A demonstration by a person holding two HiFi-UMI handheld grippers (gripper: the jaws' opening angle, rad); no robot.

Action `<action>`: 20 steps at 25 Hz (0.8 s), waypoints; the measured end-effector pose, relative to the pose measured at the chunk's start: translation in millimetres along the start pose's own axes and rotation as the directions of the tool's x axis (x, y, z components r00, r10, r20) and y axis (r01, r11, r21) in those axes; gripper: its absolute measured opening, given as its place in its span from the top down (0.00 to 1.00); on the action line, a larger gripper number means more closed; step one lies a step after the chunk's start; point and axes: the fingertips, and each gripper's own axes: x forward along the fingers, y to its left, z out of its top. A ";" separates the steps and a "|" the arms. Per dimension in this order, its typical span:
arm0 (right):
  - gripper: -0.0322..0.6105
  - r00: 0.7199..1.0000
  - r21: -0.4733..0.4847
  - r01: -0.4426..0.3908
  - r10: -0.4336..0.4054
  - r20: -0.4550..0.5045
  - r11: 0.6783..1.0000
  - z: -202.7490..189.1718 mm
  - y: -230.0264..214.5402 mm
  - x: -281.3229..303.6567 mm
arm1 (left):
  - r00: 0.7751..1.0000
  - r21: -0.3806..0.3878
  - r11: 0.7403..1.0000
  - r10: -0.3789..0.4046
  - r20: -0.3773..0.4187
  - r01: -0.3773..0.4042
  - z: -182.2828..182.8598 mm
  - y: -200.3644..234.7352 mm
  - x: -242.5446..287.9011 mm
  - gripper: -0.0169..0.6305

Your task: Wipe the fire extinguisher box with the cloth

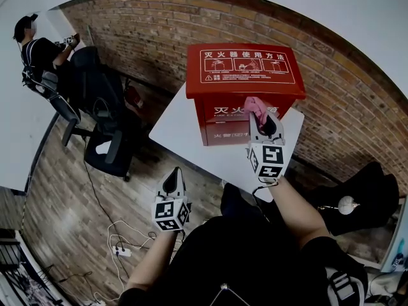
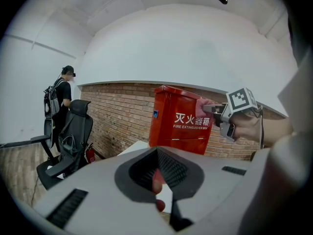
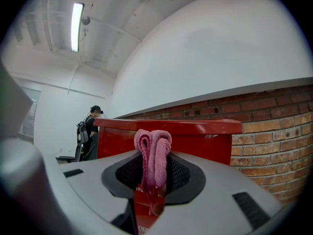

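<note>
Standing on the white table (image 1: pixel 182 132) by the brick wall (image 1: pixel 146 37), the red fire extinguisher box (image 1: pixel 245 75) has its lid down, so its inside cannot be seen. The right gripper (image 1: pixel 259 115) is clamped on a folded pink cloth (image 1: pixel 256 106), which is pressed to the box's front face just under the lid. The left gripper (image 1: pixel 173 178) hangs low, well apart from the table, with its jaws drawn together and nothing between them.
</note>
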 end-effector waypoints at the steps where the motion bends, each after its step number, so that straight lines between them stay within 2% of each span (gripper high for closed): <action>1: 0.78 1.000 0.000 0.003 -0.003 0.000 1.000 0.1 -2.0 -0.6 | 1.000 0.000 1.000 -0.002 -0.001 0.002 0.0 -1.0 0.6 0.93; 20: 0.78 0.997 0.002 0.079 -0.079 -0.006 0.997 -4.2 -40.8 -11.5 | 0.999 0.005 0.999 -0.041 -0.011 0.041 0.5 -12.7 18.1 0.93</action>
